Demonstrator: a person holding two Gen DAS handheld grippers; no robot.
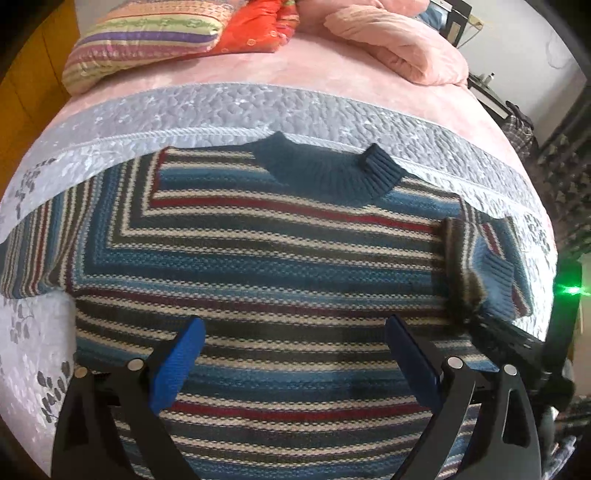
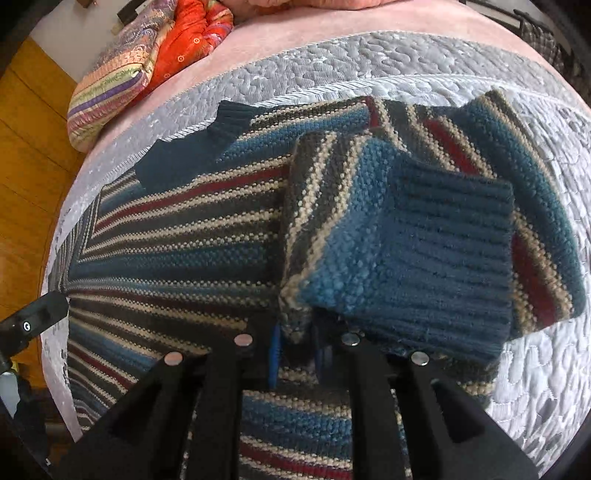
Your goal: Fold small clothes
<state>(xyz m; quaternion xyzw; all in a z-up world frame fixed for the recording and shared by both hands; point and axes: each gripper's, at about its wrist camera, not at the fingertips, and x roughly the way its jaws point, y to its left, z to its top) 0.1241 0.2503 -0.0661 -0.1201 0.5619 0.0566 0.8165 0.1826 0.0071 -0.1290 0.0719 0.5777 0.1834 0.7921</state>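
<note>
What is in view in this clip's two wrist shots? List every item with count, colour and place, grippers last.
striped sweater: one, blue, cream, grey and red, flat on the quilt, collar away from the cameras.
right sleeve: one, blue ribbed cuff, folded back beside the body.
quilt: one, grey-lilac, under the sweater.
bedsheet: one, pink, beyond the quilt.
striped pillow: one, multicoloured, far left.
orange bedding: one, beside the pillow.
pink blanket: one, bundled, far right.
left gripper: blue pads, open over the sweater's body.
right gripper: shut on the sleeve's edge.
</note>
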